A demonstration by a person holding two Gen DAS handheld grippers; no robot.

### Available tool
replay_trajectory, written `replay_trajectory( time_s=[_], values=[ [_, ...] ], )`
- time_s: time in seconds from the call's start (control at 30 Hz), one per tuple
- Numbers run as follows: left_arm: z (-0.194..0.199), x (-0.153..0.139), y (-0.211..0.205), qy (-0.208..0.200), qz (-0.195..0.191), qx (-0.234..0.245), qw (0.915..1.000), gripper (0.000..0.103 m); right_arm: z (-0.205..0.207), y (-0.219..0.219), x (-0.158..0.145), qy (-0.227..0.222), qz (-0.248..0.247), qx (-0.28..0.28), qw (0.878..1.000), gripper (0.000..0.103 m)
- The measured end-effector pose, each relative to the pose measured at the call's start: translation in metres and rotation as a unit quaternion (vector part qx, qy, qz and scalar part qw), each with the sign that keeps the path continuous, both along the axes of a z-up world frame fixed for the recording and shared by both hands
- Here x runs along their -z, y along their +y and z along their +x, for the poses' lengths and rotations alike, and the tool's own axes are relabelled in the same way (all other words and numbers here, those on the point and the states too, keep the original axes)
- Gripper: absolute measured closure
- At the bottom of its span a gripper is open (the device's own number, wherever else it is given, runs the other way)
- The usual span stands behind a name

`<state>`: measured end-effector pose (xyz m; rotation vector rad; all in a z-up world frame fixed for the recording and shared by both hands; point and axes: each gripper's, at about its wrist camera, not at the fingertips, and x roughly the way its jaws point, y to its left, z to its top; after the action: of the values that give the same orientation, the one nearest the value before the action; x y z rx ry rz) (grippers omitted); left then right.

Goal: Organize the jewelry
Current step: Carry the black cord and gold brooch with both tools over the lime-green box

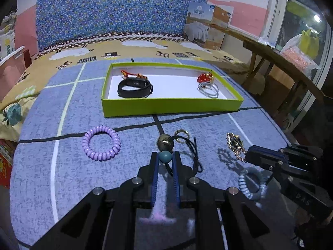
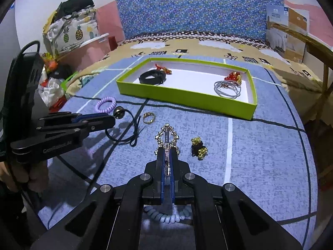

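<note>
Left gripper (image 1: 165, 156) pinched the hair tie's blue bead (image 1: 165, 156), right gripper (image 2: 166, 152) clamped the brooch (image 2: 166, 137); ring (image 2: 149, 118) and purple coil (image 1: 101, 143) lay before the tray (image 1: 170, 107).

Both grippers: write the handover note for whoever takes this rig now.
Left gripper: shut on the teal bead of the black cord hair tie.
Right gripper: shut on the gold rhinestone hair clip.
Done, in the green tray: black wristband, red-orange charm, red bead cluster, grey hair ties.
Left on the mat: purple coil tie, gold ring, gold-bead tie, pale blue coil tie.
</note>
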<state>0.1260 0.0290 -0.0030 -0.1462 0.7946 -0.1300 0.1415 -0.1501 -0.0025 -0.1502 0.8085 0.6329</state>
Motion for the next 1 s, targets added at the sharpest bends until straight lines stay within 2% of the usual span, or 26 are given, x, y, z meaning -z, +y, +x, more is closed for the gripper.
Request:
replay_trajectory(
  time_s=[0.47, 1.0],
  values=[
    [-0.009, -0.023, -0.002, -0.034, 0.002, 0.010, 0.9994, 0.089, -0.002, -0.012, -0.017, -0.018, 0.019, 0.011, 1.000, 0.100],
    [0.011, -0.034, 0.003, -0.044, 0.010, 0.010, 0.9989, 0.089, 0.017, -0.024, -0.029, -0.030, 0.024, 0.029, 0.999, 0.100]
  ],
)
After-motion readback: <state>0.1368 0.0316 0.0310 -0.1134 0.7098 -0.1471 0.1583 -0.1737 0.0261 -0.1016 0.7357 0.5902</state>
